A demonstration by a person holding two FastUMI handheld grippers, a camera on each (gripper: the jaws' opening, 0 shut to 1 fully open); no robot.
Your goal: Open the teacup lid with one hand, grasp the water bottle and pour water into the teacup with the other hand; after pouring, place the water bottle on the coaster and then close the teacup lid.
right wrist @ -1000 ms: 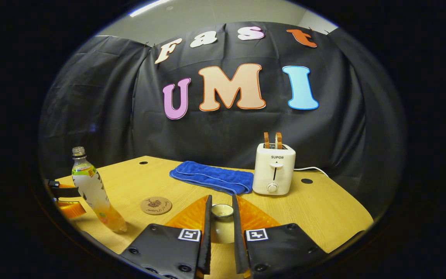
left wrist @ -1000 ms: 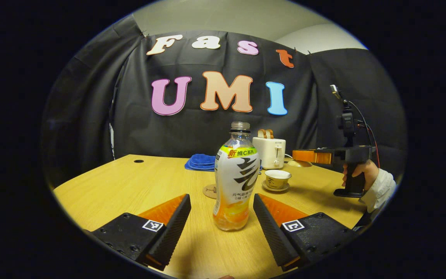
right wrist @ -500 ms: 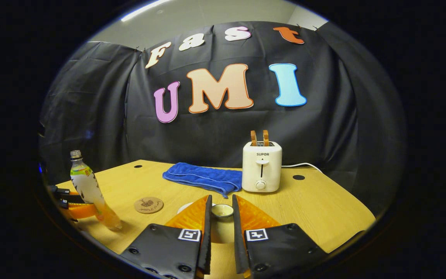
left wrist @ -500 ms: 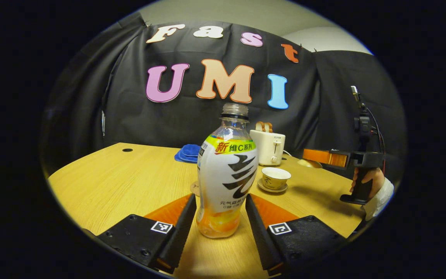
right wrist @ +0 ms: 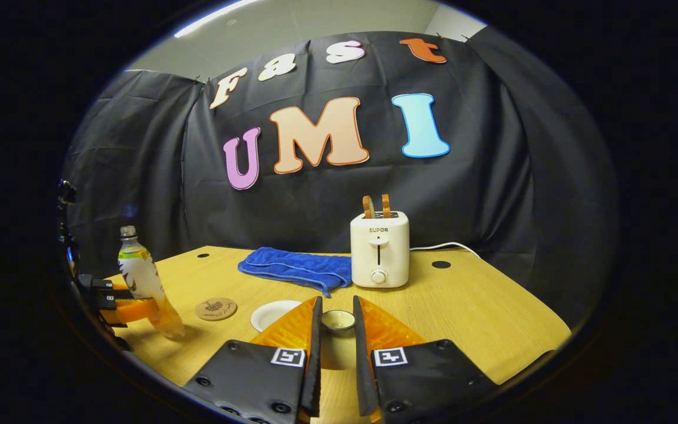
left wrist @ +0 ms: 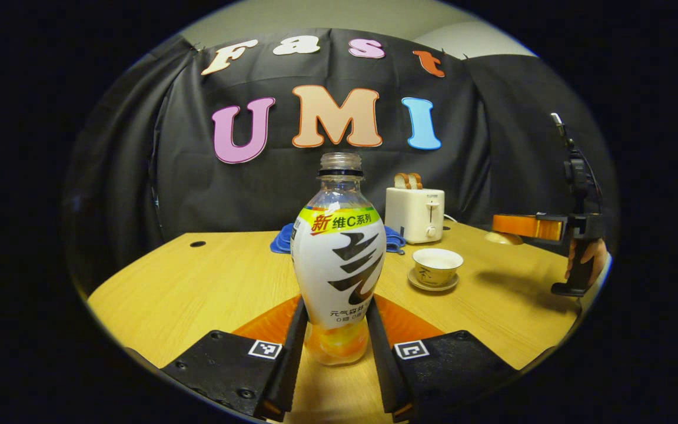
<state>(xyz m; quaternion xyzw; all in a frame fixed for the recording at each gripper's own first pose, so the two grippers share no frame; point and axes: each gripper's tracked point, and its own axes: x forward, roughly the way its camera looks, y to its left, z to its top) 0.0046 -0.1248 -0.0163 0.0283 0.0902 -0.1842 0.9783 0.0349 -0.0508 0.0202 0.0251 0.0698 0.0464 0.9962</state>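
While toaster [right wrist: 379, 250] and towel [right wrist: 298, 269] stand behind, coaster [right wrist: 216, 308] lies bare.

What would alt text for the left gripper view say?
A hand-held gripper closes its two fingers on the lower part of an upright, uncapped water bottle on a wooden table. Beyond it, to the right, an open teacup sits on a saucer.

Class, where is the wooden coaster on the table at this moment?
In the right gripper view the coaster lies flat on the table at lower left, between the water bottle and the white saucer.
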